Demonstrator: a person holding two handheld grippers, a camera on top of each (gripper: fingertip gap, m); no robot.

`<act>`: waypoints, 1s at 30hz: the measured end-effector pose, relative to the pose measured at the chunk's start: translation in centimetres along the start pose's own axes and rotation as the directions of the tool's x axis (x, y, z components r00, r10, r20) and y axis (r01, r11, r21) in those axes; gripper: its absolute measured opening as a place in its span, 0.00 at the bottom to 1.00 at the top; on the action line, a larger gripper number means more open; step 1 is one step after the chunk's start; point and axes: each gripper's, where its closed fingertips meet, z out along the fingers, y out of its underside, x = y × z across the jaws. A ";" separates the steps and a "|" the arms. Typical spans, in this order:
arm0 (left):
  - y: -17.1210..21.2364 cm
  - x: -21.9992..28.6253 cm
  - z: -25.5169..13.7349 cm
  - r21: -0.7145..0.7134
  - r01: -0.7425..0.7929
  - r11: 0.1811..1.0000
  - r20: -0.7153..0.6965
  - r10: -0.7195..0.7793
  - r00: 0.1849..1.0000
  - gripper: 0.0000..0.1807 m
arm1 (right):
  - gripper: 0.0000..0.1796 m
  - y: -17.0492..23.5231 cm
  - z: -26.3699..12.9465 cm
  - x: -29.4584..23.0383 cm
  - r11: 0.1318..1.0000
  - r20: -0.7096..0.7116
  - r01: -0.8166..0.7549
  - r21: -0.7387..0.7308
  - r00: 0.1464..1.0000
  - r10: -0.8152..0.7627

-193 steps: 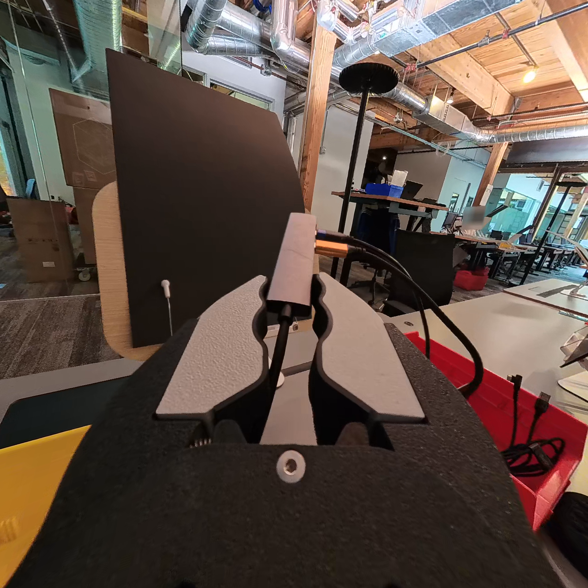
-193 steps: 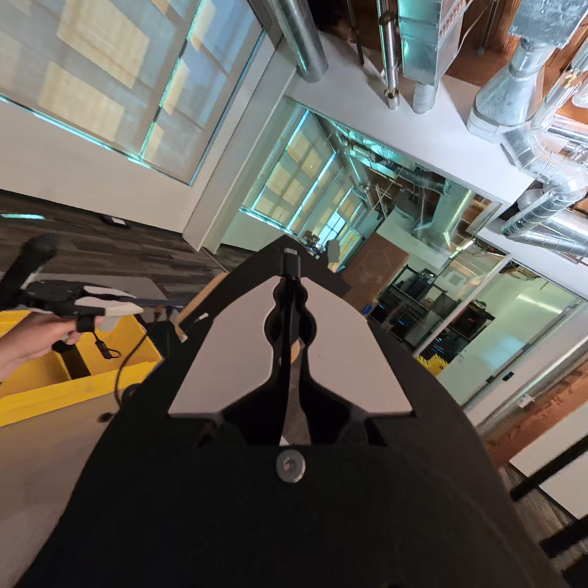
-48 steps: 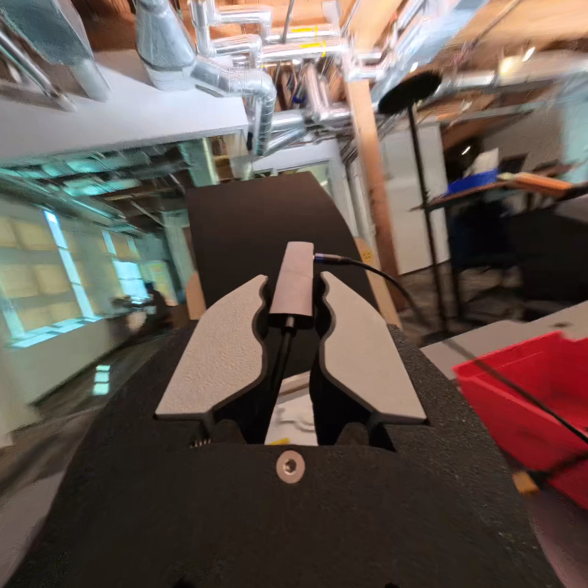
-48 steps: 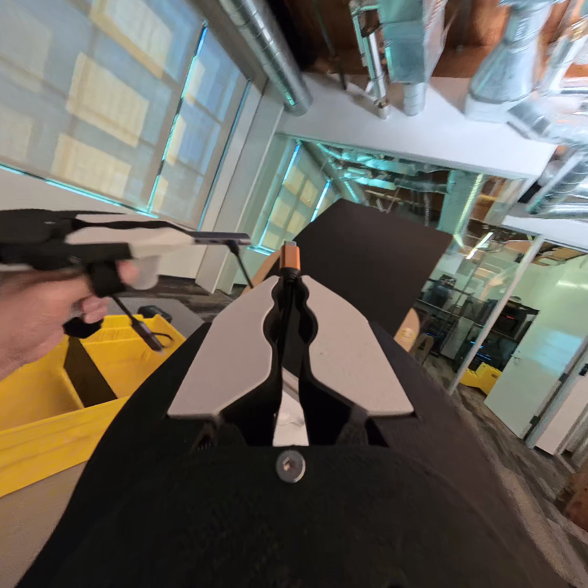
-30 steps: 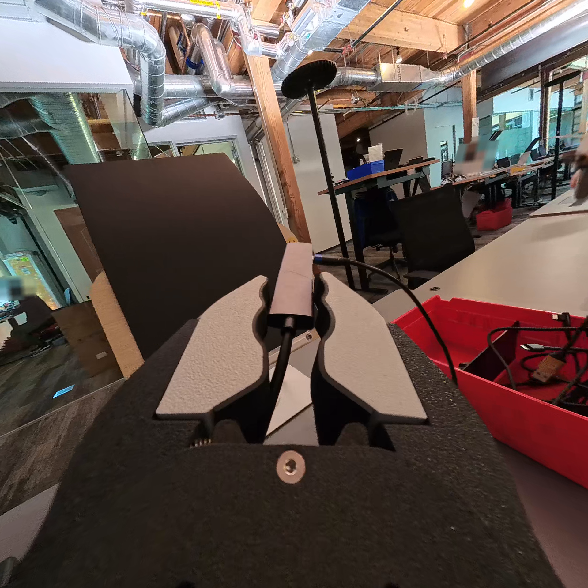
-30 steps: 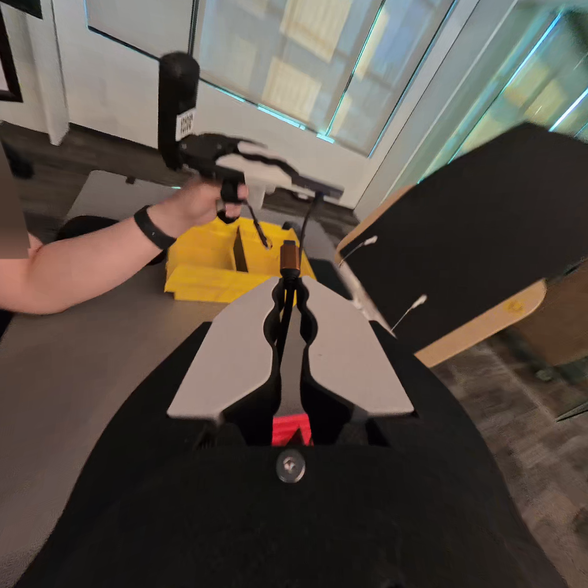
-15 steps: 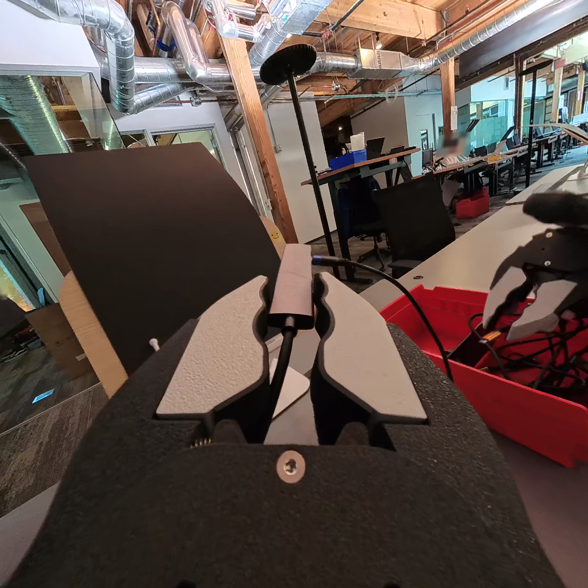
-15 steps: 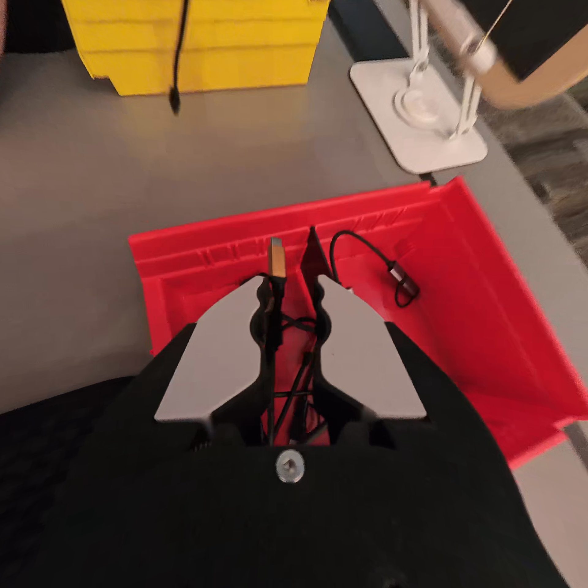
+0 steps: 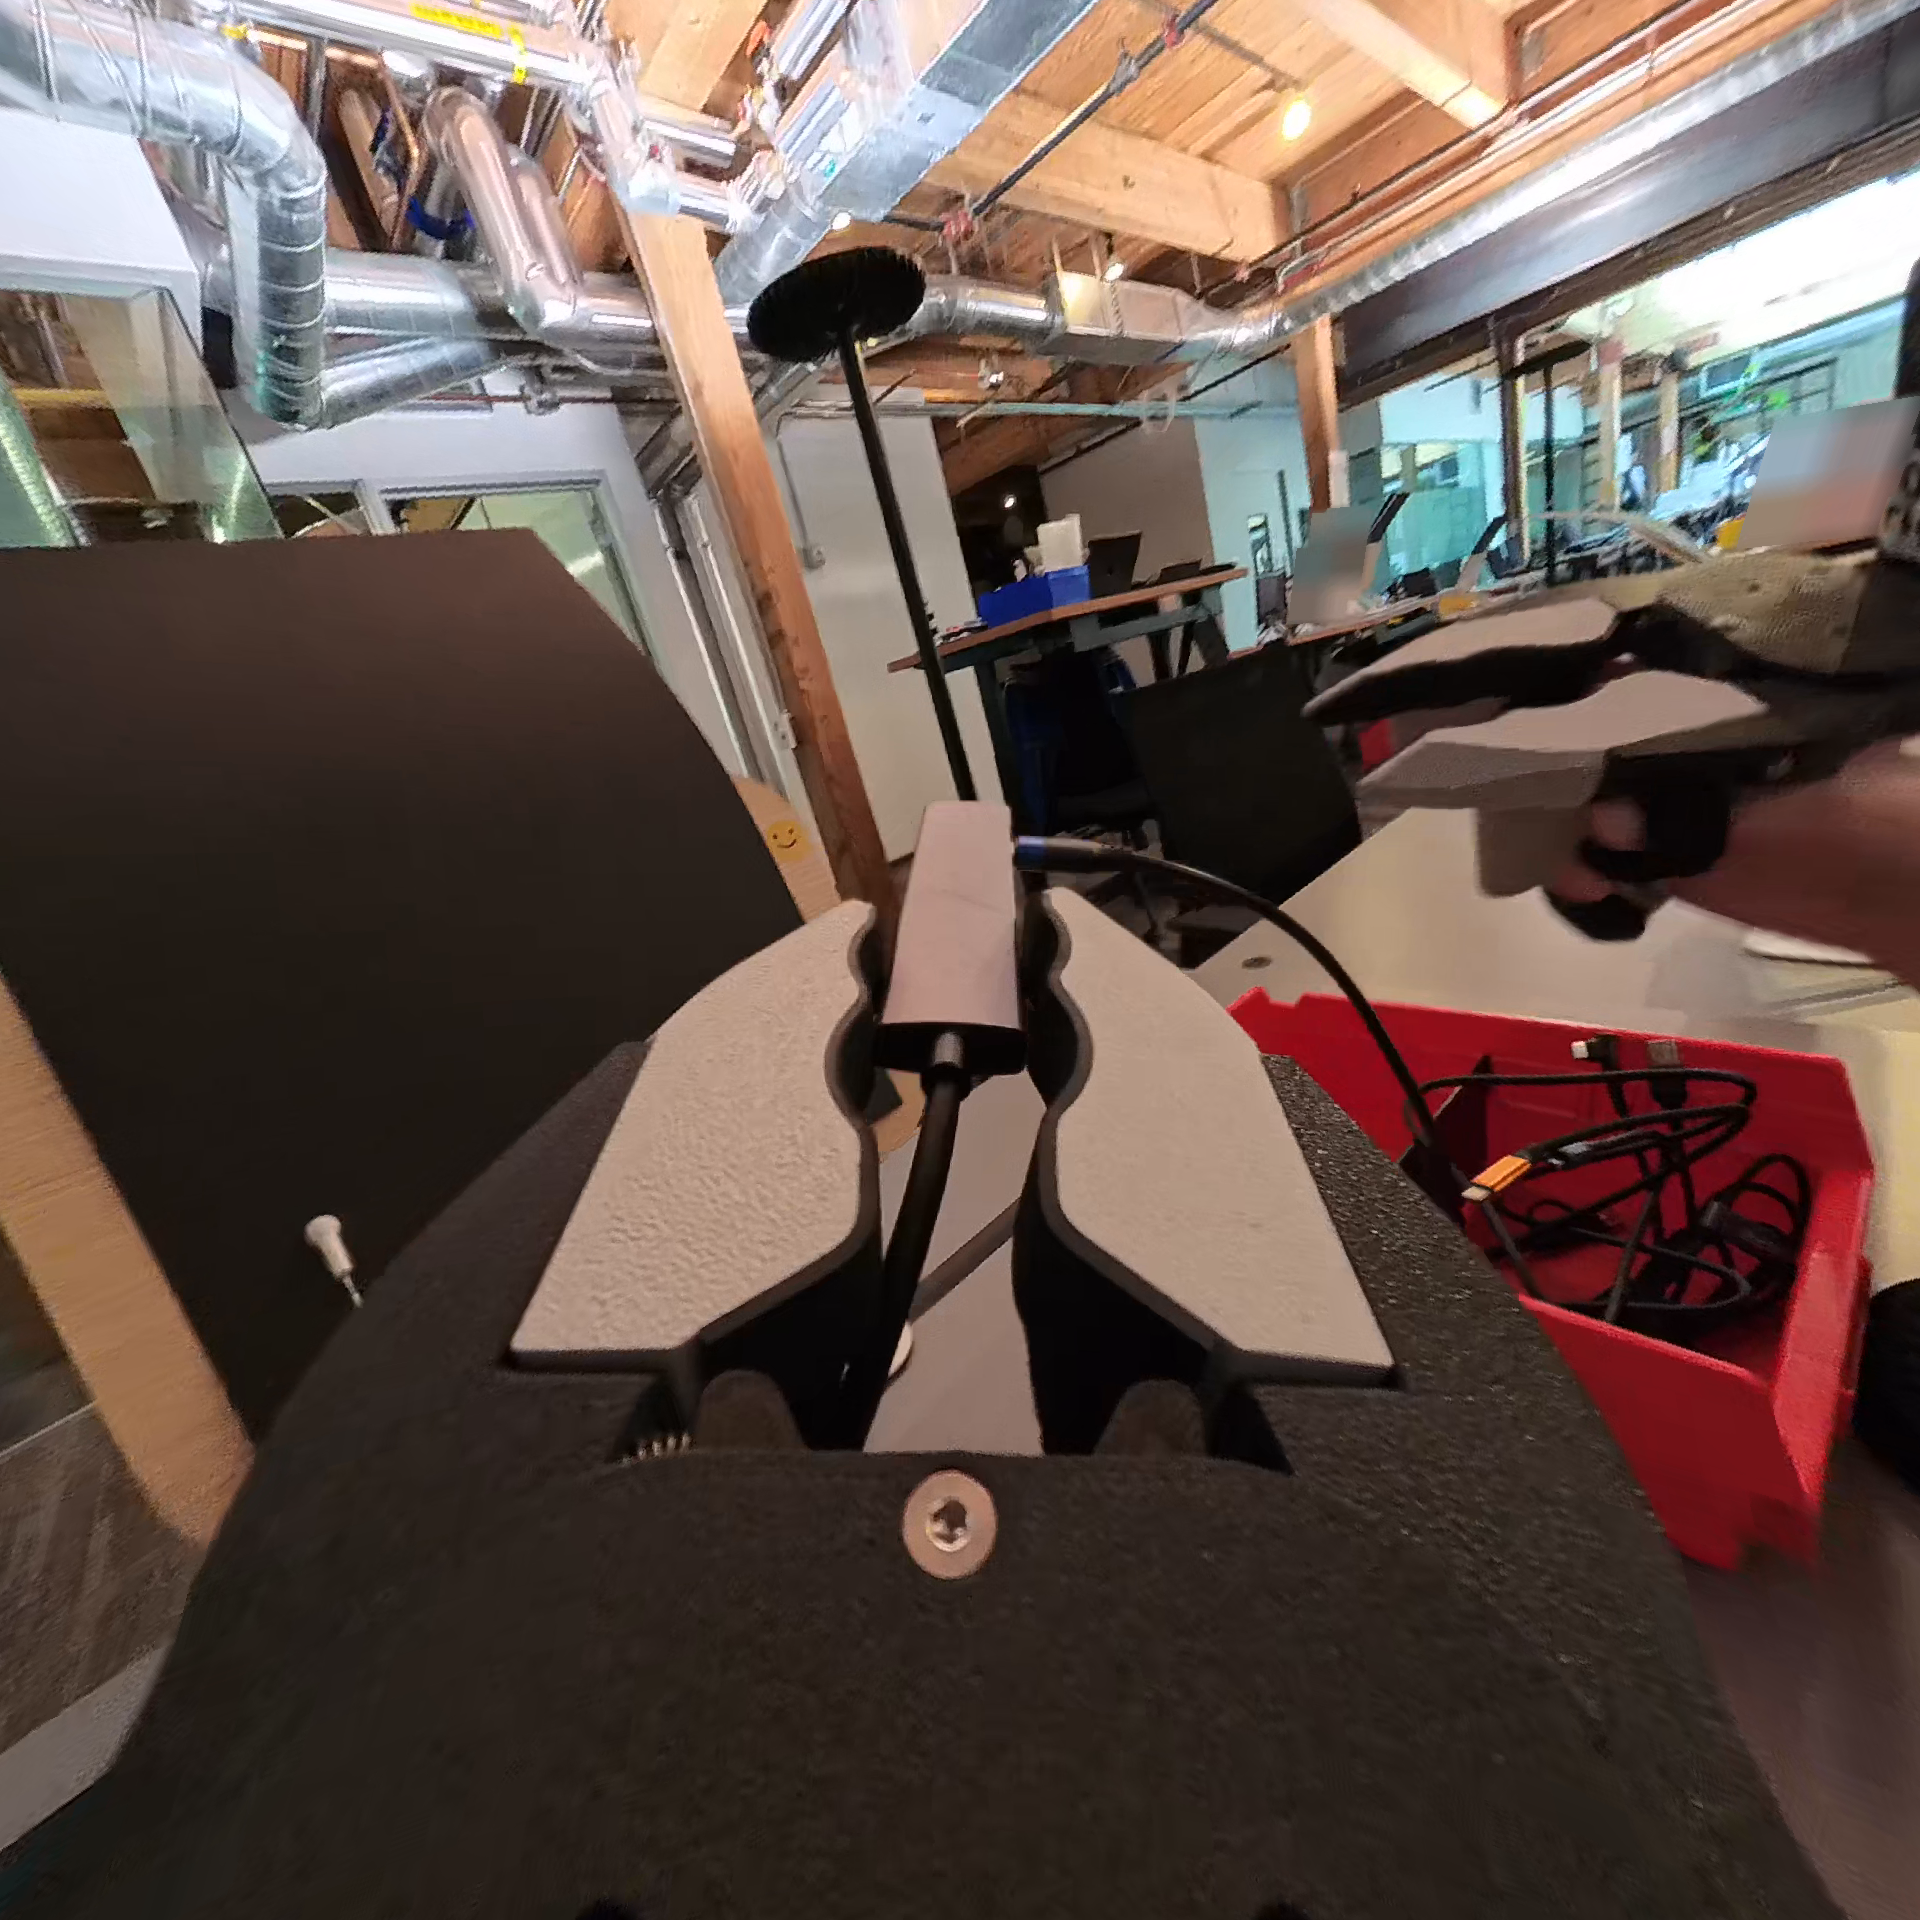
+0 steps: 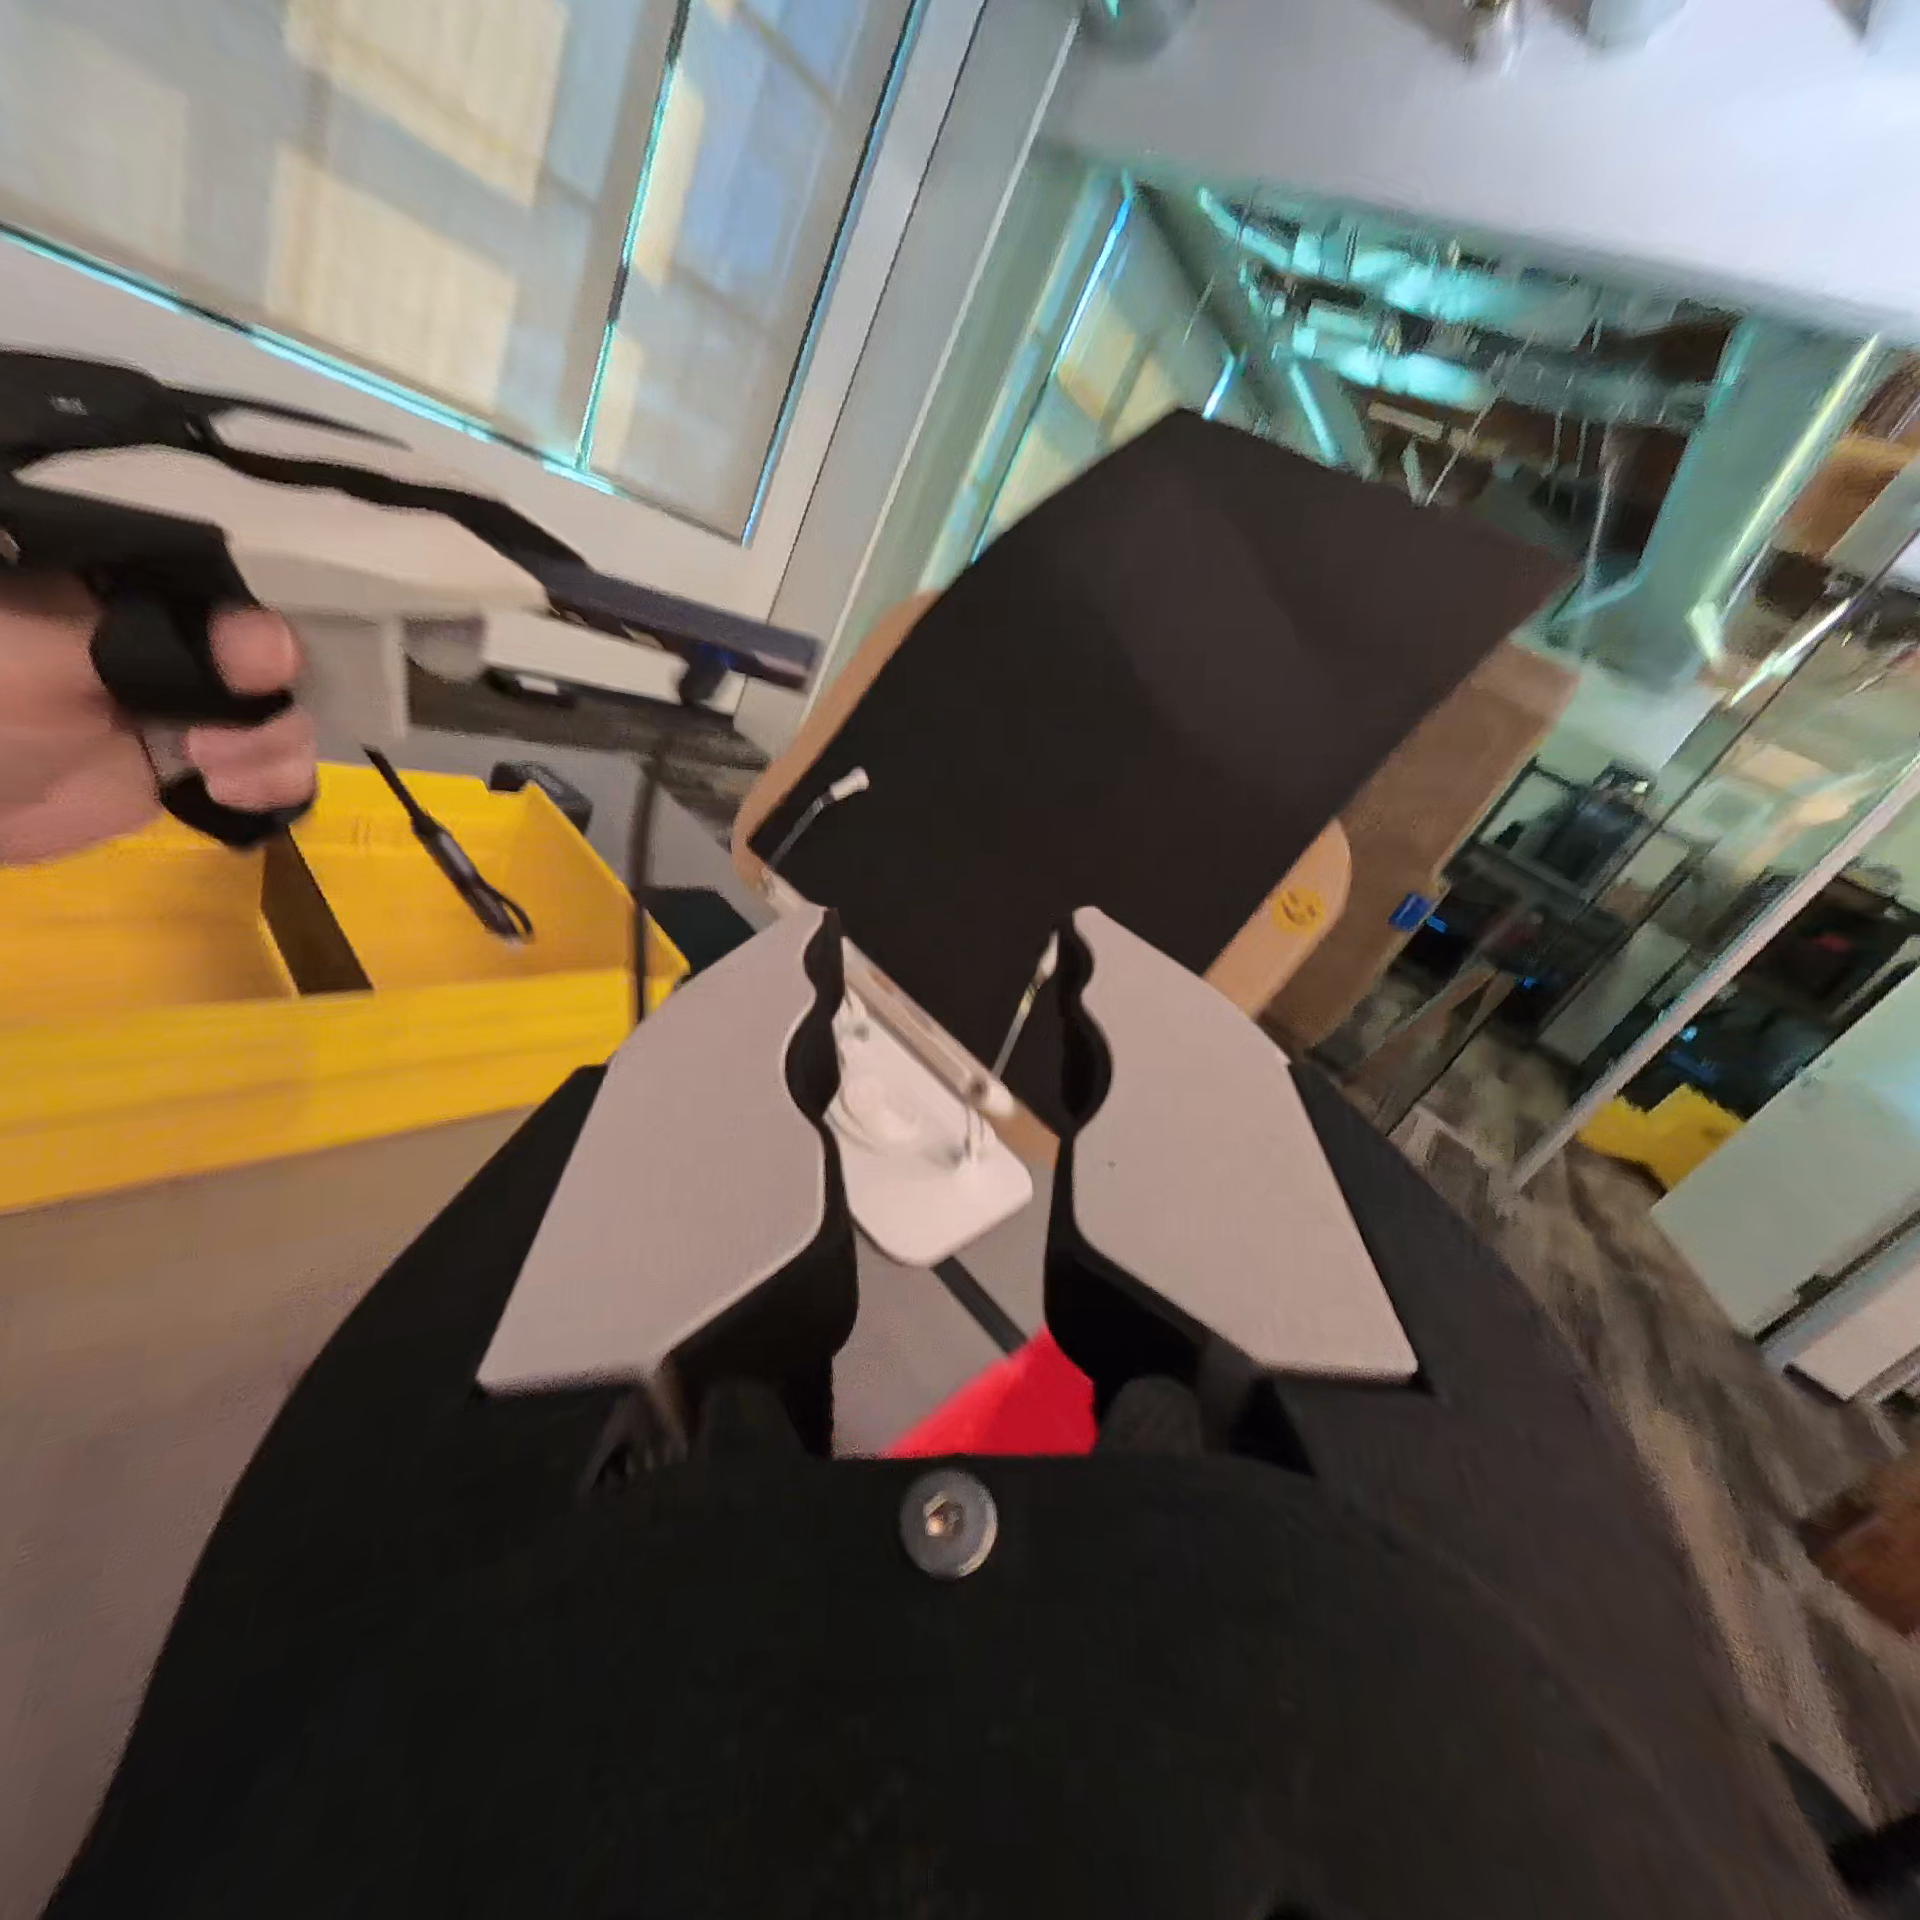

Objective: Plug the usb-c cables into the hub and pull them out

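Observation:
My left gripper (image 9: 954, 914) is shut on a grey USB hub (image 9: 956, 935) and holds it in the air. The hub's own black lead (image 9: 914, 1174) hangs down between the fingers. One black cable with a blue plug (image 9: 1039, 852) sits in the hub's right side and droops into the red bin (image 9: 1662, 1382). An orange-plugged cable (image 9: 1501, 1176) lies in that bin among several black cables. My right gripper (image 10: 940, 930) is open and empty. It also shows in the left wrist view (image 9: 1340, 743), above the bin. The hub also shows in the right wrist view (image 10: 686, 629).
A yellow bin (image 10: 312, 1018) stands on the grey table (image 10: 156, 1403) to the left. A black panel on a wooden board (image 10: 1143, 707) stands behind a white stand base (image 10: 914, 1153). A black pole lamp (image 9: 904, 551) rises behind the hub.
My right gripper let go of the orange-plugged cable over the red bin, opened, and rose up toward the hub. My left gripper still holds the hub with one cable plugged in.

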 end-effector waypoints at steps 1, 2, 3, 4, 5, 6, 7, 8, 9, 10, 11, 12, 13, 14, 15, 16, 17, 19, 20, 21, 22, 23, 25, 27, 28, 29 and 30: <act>-0.2 0.2 0.1 0.016 0.006 1.000 -0.006 -0.006 1.000 0.14 | 0.22 -0.8 1.0 -1.3 1.000 -0.002 0.008 0.026 1.000 -0.008; -0.4 0.5 0.1 0.027 0.010 1.000 -0.014 -0.009 1.000 0.14 | 0.20 -1.3 1.9 -2.5 0.999 0.005 0.009 0.040 1.000 -0.009; -0.5 0.7 0.2 0.032 0.011 0.999 -0.021 -0.010 1.000 0.14 | 0.19 -1.7 2.7 -3.5 0.999 0.005 0.009 0.037 1.000 -0.009; -0.5 0.9 0.2 0.028 0.005 1.000 -0.025 -0.005 1.000 0.14 | 0.17 -2.1 3.3 -4.2 0.999 0.004 0.012 0.041 1.000 -0.012; -0.4 1.0 0.3 0.022 -0.009 1.000 -0.026 0.010 1.000 0.14 | 0.17 -2.5 3.9 -4.8 0.999 0.013 0.010 0.049 1.000 -0.010; -0.4 1.0 0.3 0.019 -0.023 1.000 -0.020 0.023 1.000 0.14 | 0.17 -2.7 4.4 -5.4 0.999 0.023 -0.008 0.040 1.000 0.007; -0.4 1.0 0.3 0.022 -0.029 0.999 -0.009 0.029 1.000 0.14 | 0.16 -2.7 4.9 -5.8 0.999 0.037 -0.033 0.024 0.999 0.032; -0.5 1.0 0.4 0.029 -0.033 0.999 -0.002 0.033 0.999 0.14 | 0.16 -2.4 5.3 -5.7 0.998 0.019 -0.059 -0.004 0.998 0.059; -0.6 1.0 0.4 0.037 -0.038 0.999 -0.001 0.038 0.999 0.13 | 0.16 -2.0 5.6 -5.3 0.997 -0.011 -0.073 -0.025 0.997 0.073; -0.6 1.1 0.4 0.039 -0.042 0.998 -0.003 0.042 0.999 0.13 | 0.14 -1.9 5.8 -5.1 0.997 -0.030 -0.077 -0.021 0.997 0.076; -0.6 1.3 0.5 0.036 -0.048 0.998 -0.005 0.048 0.999 0.13 | 0.11 -1.9 6.0 -4.9 0.996 -0.039 -0.083 -0.014 0.996 0.083; -0.5 1.3 0.6 0.031 -0.057 0.998 -0.004 0.057 0.998 0.13 | 0.10 -1.9 6.0 -4.9 0.995 -0.038 -0.095 0.002 0.995 0.095; -0.5 1.4 0.6 0.030 -0.064 0.997 -0.001 0.064 0.998 0.13 | 0.08 -2.0 6.0 -4.9 0.994 -0.029 -0.104 0.020 0.994 0.105; -0.5 1.5 0.7 0.031 -0.069 0.997 -0.002 0.069 0.998 0.13 | 0.06 -2.0 6.0 -5.0 0.994 -0.020 -0.105 0.030 0.994 0.105; -0.5 1.6 0.8 0.029 -0.072 0.997 -0.003 0.072 0.997 0.13 | 0.06 -2.0 5.9 -4.9 0.994 -0.026 -0.104 0.038 0.994 0.105; -0.5 1.7 0.9 0.025 -0.077 0.997 -0.003 0.078 0.997 0.13 | 0.06 -1.8 5.9 -4.9 0.994 -0.030 -0.107 0.034 0.994 0.108; -0.3 1.7 0.9 0.019 -0.086 0.996 -0.003 0.086 0.996 0.13 | 0.06 -1.7 5.9 -4.8 0.993 -0.033 -0.110 0.035 0.993 0.111; -0.2 1.9 1.1 0.012 -0.093 0.996 -0.006 0.093 0.996 0.13 | 0.06 -1.5 5.7 -4.7 0.992 -0.028 -0.122 0.034 0.992 0.123; -0.1 1.9 1.2 0.006 -0.094 0.996 -0.002 0.094 0.996 0.13 | 0.06 -1.5 5.6 -4.6 0.990 -0.033 -0.133 0.042 0.990 0.135; 0.0 1.8 1.3 -0.004 -0.101 0.995 0.012 0.101 0.995 0.14 | 0.06 -1.5 5.6 -4.5 0.989 -0.046 -0.137 0.047 0.989 0.139; 0.0 1.7 1.4 -0.015 -0.120 0.993 0.042 0.121 0.992 0.14 | 0.06 -1.4 5.5 -4.4 0.990 -0.064 -0.130 0.050 0.989 0.133; 0.0 1.6 1.5 -0.024 -0.148 0.989 0.079 0.150 0.986 0.14 | 0.06 -1.4 5.5 -4.3 0.991 -0.088 -0.117 0.057 0.989 0.122; -0.4 1.6 1.5 -0.021 -0.172 0.985 0.123 0.173 0.977 0.15 | 0.06 -1.8 5.3 -4.2 0.991 -0.122 -0.096 0.091 0.987 0.107; -0.8 1.7 1.4 0.005 -0.141 0.990 0.128 0.139 0.982 0.15 | 0.06 -2.4 5.0 -4.3 0.989 -0.124 -0.095 0.116 0.986 0.110; -1.0 1.6 1.3 0.011 -0.123 0.992 0.124 0.120 0.985 0.15 | 0.06 -2.5 4.9 -4.4 0.990 -0.130 -0.086 0.115 0.986 0.100; -1.1 1.6 1.2 0.016 -0.113 0.993 0.120 0.110 0.987 0.16 | 0.06 -2.7 4.8 -4.5 0.991 -0.136 -0.071 0.117 0.987 0.087; -1.2 1.6 1.1 0.021 -0.114 0.993 0.118 0.111 0.987 0.16 | 0.06 -2.7 4.7 -4.7 0.992 -0.136 -0.058 0.113 0.988 0.073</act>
